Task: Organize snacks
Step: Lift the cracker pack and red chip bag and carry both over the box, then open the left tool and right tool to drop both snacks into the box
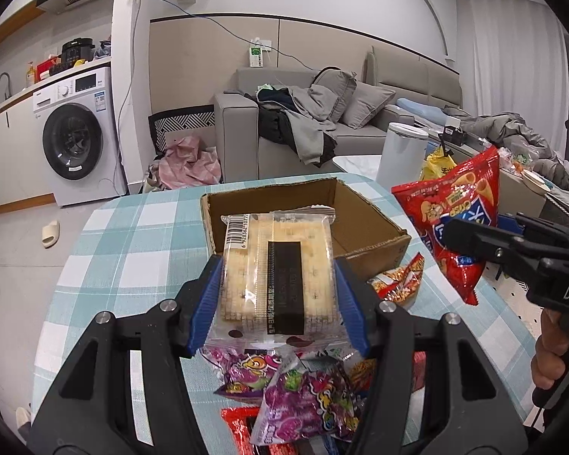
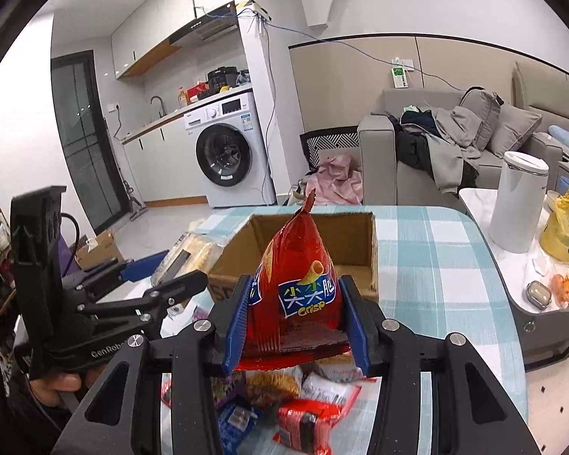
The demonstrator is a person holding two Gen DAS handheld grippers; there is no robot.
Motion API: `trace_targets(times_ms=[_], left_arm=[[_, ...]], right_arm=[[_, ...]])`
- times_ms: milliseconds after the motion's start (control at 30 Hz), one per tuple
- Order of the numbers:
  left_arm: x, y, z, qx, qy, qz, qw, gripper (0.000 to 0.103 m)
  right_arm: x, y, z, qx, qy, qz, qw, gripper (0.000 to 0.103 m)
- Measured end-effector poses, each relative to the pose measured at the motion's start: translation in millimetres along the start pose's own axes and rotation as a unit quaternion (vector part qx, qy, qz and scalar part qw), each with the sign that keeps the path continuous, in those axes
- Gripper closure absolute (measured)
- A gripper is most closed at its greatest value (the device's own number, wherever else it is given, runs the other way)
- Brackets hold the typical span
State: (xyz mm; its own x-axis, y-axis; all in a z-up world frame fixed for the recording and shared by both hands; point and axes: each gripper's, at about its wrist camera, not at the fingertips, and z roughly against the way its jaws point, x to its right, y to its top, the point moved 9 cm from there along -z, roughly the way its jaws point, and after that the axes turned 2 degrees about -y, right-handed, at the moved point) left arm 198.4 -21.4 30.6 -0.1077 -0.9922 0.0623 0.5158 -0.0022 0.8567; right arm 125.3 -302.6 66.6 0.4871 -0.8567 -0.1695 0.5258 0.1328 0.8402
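1. A white washing machine (image 1: 77,134) stands under the kitchen counter.
2. A grey sofa (image 2: 455,151) carries heaped clothes and cushions.
3. A white lidded bin (image 2: 517,201) stands beside a yellow bag (image 2: 565,235).
4. A beige slipper (image 1: 51,233) lies on the floor.

The word "Crisp" is printed in yellow, under large Chinese characters on a blue band, on the red snack bag (image 2: 297,288). A barcode with digits partly readable as "6 928362 1077" is seen on the clear cracker packet (image 1: 278,269). "GenRobo", cut off, is marked on the left gripper (image 2: 163,271), and "DAS", cut off, on the right gripper (image 1: 470,237).
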Motion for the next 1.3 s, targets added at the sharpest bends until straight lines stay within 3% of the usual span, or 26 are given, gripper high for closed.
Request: trace_targets(times_ms=[567, 1300], left_arm=[[-22, 22, -53, -0.008, 0.011, 0.011, 0.9998, 0.048], [-36, 31, -113, -0.038, 0.015, 0.028, 0.9988, 0.048]], right_arm=[[14, 32, -45, 0.008, 0.016, -0.063, 0.998, 0.057], [33, 29, -108, -0.032, -0.002, -0.090, 0.995, 0.057]])
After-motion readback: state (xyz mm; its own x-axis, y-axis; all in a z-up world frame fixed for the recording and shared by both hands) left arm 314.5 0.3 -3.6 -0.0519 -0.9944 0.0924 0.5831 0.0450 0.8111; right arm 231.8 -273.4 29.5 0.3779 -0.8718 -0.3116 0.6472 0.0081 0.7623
